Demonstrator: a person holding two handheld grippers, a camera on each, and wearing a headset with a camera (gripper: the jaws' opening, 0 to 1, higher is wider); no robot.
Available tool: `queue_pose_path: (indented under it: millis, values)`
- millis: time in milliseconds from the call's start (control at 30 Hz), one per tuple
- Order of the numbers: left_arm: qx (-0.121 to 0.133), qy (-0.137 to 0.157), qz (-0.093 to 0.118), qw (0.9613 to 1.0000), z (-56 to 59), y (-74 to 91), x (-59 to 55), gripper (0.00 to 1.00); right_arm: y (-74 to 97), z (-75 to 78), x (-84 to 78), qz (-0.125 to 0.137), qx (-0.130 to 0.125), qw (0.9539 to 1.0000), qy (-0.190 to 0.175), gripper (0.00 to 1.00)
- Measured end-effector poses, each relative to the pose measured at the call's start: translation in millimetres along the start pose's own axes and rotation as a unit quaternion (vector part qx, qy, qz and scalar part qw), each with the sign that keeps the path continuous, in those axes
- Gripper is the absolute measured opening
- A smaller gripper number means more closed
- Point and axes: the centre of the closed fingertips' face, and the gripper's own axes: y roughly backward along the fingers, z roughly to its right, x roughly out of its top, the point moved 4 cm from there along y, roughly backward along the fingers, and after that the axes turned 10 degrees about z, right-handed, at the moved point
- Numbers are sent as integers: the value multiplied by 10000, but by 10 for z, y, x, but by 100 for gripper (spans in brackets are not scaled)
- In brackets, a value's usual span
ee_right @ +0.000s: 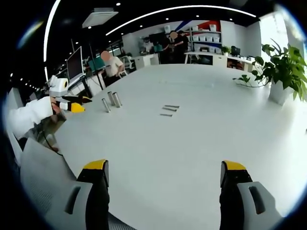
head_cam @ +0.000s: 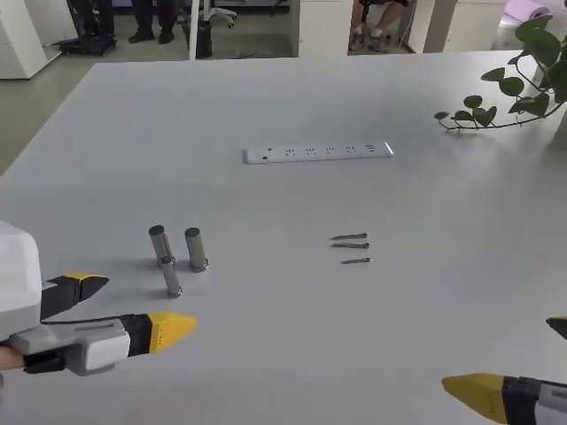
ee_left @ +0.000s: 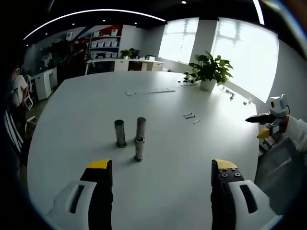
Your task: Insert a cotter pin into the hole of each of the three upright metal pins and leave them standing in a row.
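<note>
Three upright metal pins [head_cam: 176, 255] stand in a tight cluster on the white table [head_cam: 292, 106], left of centre; they also appear ahead of the left gripper [ee_left: 129, 138] and far left in the right gripper view [ee_right: 111, 100]. Three small cotter pins [head_cam: 351, 247] lie flat to their right, also seen as cotter pins [ee_left: 190, 116] and cotter pins [ee_right: 169, 110]. My left gripper [head_cam: 137, 305] is open, close in front of the metal pins, nothing between its yellow-tipped fingers. My right gripper [head_cam: 523, 363] is open at the table's near right, well short of the cotter pins.
A white power strip [head_cam: 319, 151] lies across the middle of the table beyond the parts. A trailing green plant [head_cam: 514, 84] reaches in at the far right. People and office furniture stand beyond the table's far edge.
</note>
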Motion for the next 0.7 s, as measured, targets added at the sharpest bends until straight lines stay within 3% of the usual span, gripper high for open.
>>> queue_pose_path:
  millis: [433,700]
  values:
    - [86,-116,-41,9999,-197,-345,30,66,50,34,-36,-15,-119,9999,-78,95]
    - [343,-365,-253,9984,-312,-470,-29,39,51,89,-54,-15,-298,9995,-139,97]
